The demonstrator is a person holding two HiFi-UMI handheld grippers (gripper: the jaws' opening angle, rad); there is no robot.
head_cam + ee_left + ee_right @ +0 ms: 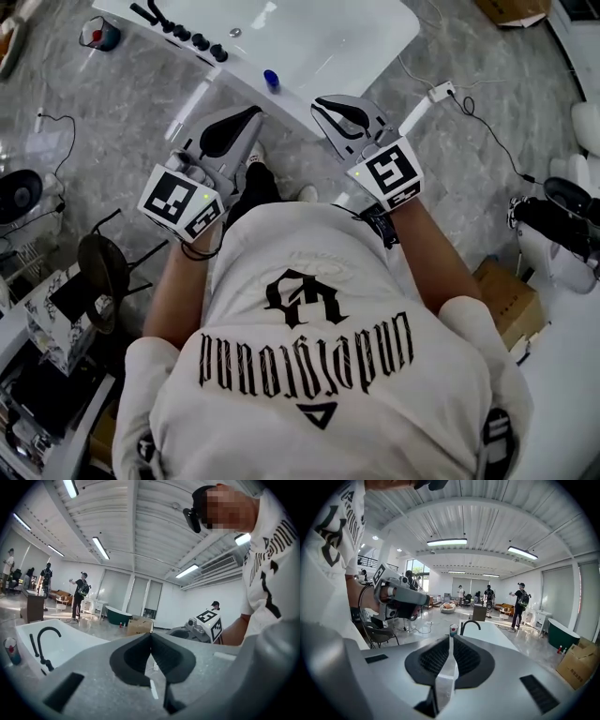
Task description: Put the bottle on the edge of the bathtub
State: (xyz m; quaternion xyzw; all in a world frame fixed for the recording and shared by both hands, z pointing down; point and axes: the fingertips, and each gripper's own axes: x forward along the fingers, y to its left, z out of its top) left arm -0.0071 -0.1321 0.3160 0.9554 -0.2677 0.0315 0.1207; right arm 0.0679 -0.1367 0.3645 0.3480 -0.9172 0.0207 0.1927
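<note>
Bottle: a small blue thing (271, 80), most likely the bottle seen from above, stands on the near rim of the bathtub (242, 79). It is upright as far as the steep angle lets me tell.
Why there: the rim is the flat strip the task names. The bottle sits on that strip itself, neither inside the basin nor on the floor (122, 103), so the placing looks done.
Left gripper: left gripper (151, 639) has its jaws together, the pad tips meeting, with nothing between them.
Right gripper: right gripper (451, 641) has its jaws drawn in to a thin slit and is empty.
Why held so: both are raised in front of the person's chest, short of the rim and apart from the bottle. That suits a placed bottle that should not be knocked.
Neighbours: the black faucet (150, 13) and the row of knobs (202, 42) line the same rim farther left, well apart from the bottle.
Other item: a small container with a red top (98, 36) sits by the tub's far left corner. I cannot tell whether it rests on the rim or beside it.
Risk: the rim is narrow, so a bump could tip the bottle off it.
</note>
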